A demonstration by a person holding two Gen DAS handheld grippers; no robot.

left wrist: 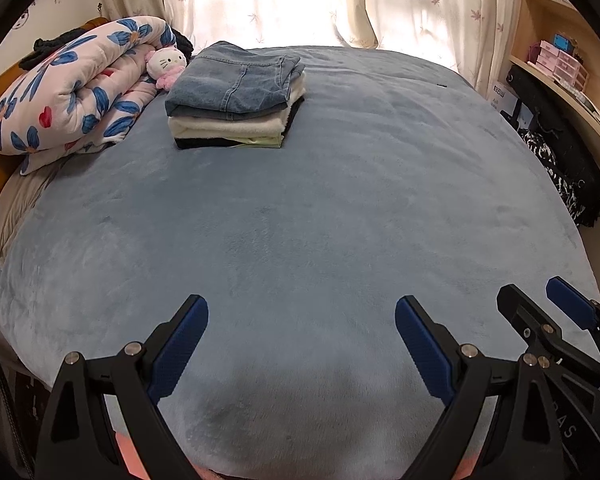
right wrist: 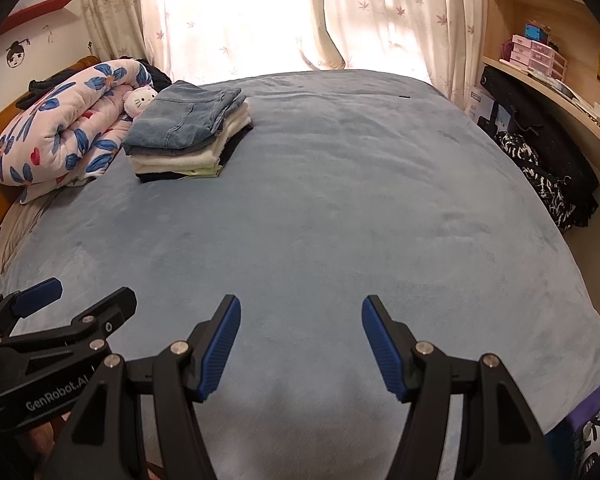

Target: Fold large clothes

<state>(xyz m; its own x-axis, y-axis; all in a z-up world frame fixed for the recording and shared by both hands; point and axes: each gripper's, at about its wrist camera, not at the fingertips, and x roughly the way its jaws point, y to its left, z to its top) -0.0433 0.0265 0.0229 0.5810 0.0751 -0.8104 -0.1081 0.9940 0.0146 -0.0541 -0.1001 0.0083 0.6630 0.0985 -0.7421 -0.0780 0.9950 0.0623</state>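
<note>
A stack of folded clothes (left wrist: 236, 98) lies at the far left of the blue bed (left wrist: 320, 220), folded jeans on top, cream and dark pieces under them; the same stack of folded clothes (right wrist: 188, 134) shows in the right wrist view. My left gripper (left wrist: 302, 308) hovers open over the near part of the bed, nothing between its blue pads. My right gripper (right wrist: 302, 308) is open too and holds nothing. Each gripper appears at the edge of the other's view: the right gripper (left wrist: 540, 304) and the left gripper (right wrist: 84, 292).
A rolled floral quilt (left wrist: 72, 92) and a white plush toy (left wrist: 166, 66) lie by the headboard, left of the stack. Dark bags (left wrist: 556, 152) and wooden shelves (left wrist: 560, 60) line the right side. Curtains (left wrist: 300, 0) hang behind the bed. Patterned fabric (right wrist: 592, 428) sits at the near right.
</note>
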